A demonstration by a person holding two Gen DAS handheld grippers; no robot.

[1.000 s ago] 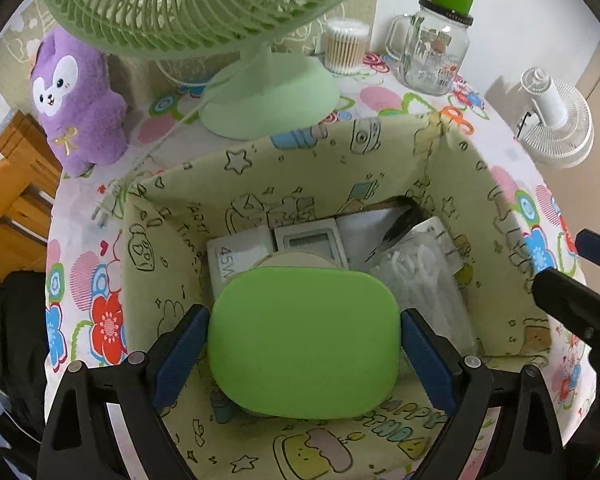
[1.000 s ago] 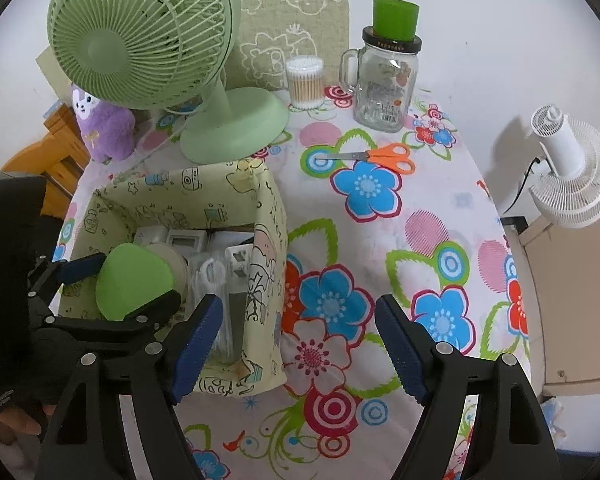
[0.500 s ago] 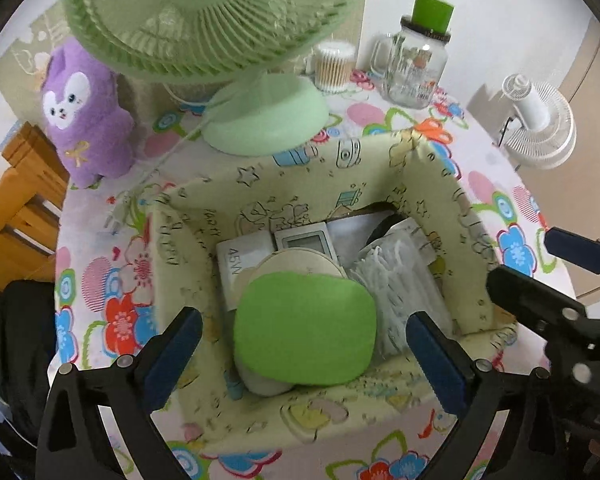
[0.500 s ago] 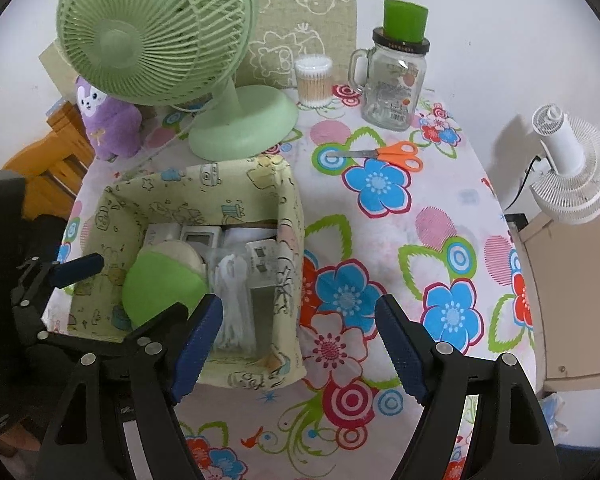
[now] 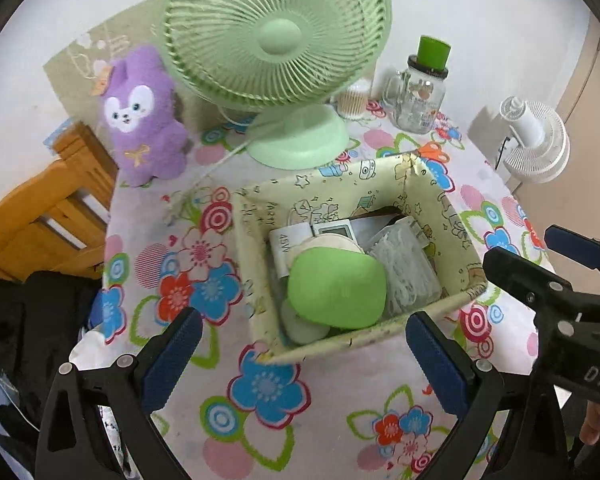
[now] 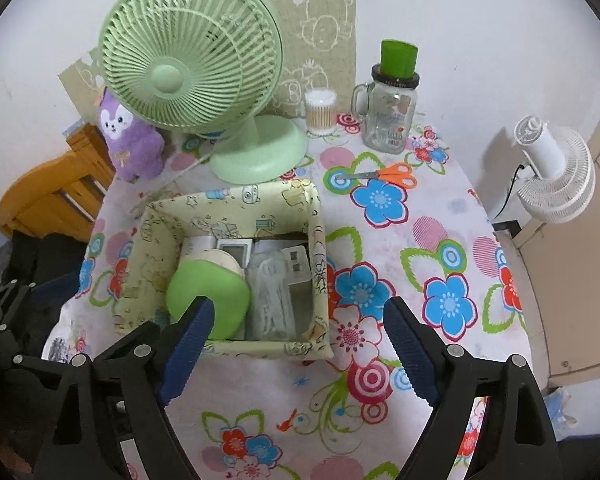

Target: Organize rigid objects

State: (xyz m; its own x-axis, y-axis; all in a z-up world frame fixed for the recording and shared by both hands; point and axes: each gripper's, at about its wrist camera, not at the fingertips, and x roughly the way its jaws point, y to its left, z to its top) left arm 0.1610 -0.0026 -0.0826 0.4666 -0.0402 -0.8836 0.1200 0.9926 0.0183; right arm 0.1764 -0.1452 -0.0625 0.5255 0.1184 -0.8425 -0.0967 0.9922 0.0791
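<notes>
A yellow cartoon-print storage box (image 5: pixel 440 200) (image 6: pixel 156 232) stands on the flowered table. A green rounded container (image 5: pixel 338 288) (image 6: pixel 208 294) lies in it, tilted. With it are a white charger (image 5: pixel 286 240), a small display device (image 5: pixel 336 228) and a clear bag of white plastic pieces (image 5: pixel 404 268). My left gripper (image 5: pixel 303 320) hangs open above the box's near wall, holding nothing. My right gripper (image 6: pixel 298 308) hovers over the box's near right corner. Its jaws are opening, with nothing gripped. Orange scissors (image 6: pixel 384 174) lie beyond the box.
A green desk fan (image 6: pixel 188 80), a purple plush toy (image 5: pixel 140 120), a cotton-swab tub (image 6: pixel 320 112) and a glass jar mug topped by a green cup (image 6: pixel 390 120) line the back. A white fan (image 6: pixel 556 172) stands off the right edge, a wooden chair (image 5: pixel 44 216) at the left.
My left gripper let go of the green container, opened wide and rose back out of the box. The container now rests inside. My right gripper also drew back and up.
</notes>
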